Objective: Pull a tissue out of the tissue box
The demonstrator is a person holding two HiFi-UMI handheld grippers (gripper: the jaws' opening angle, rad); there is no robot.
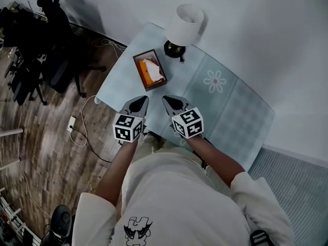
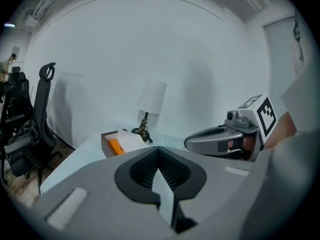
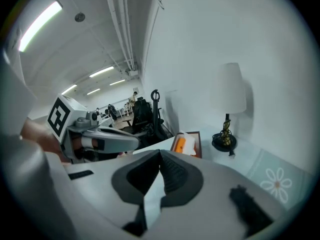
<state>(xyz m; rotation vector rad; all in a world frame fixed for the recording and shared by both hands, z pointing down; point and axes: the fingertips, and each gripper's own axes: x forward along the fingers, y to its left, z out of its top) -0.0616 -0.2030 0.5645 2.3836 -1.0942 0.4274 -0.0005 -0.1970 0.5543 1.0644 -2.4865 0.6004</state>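
two empty tools with jaws pressed together, the left hand-held gripper (image 1: 144,99) and right hand-held gripper (image 1: 165,99), hang side by side over the desk (image 1: 233,111), near the tissue box (image 1: 149,69) beside the lamp (image 1: 183,25).

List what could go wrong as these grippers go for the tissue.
Both the left gripper and right gripper are shut; unopened, they could push the tissue down. The lamp stands just beyond the tissue box: an overshoot could knock it. Nothing holds the box, so it may lift too.
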